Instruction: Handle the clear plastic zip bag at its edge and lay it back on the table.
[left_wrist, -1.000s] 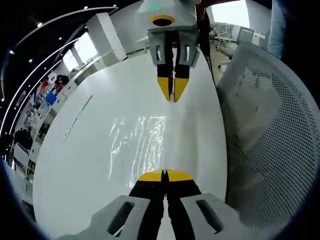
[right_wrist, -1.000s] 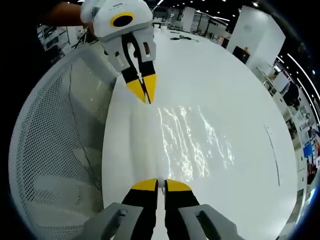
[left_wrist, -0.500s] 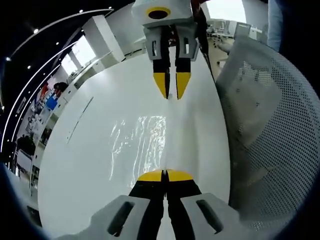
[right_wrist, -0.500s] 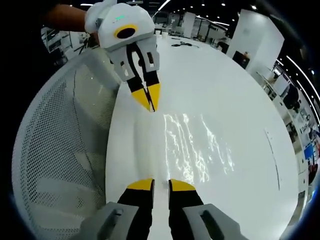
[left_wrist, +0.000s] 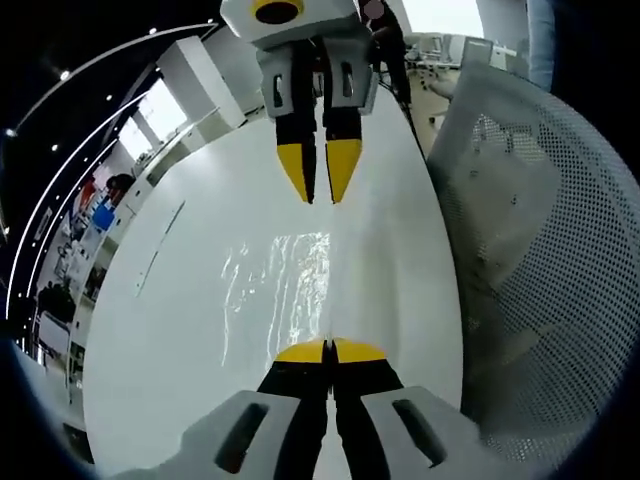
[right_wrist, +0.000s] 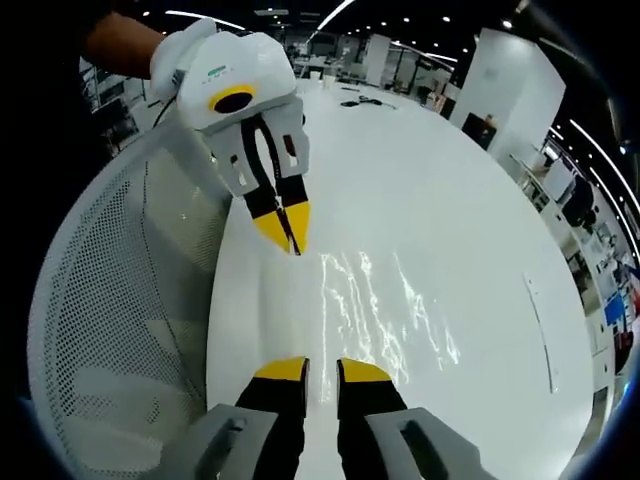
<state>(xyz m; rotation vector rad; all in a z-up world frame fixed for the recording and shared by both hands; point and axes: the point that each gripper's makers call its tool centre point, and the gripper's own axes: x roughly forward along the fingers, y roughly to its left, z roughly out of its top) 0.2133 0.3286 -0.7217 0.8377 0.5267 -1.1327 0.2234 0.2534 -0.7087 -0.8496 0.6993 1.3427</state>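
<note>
On the table (right_wrist: 470, 200), right claw (right_wrist: 320, 368) has released the bag (right_wrist: 385, 310)

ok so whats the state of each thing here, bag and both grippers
clear plastic zip bag: flat on the white table, one edge pinched
left gripper: jaws shut on the bag's edge
right gripper: jaws open, off the bag
mesh chair back: upright beside the table

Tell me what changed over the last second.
The right tongs opened, letting go of the clear zip bag edge, and backed off slightly. The left tongs stayed shut on the bag's opposite edge. The bag still lies flat on the white table.
</note>
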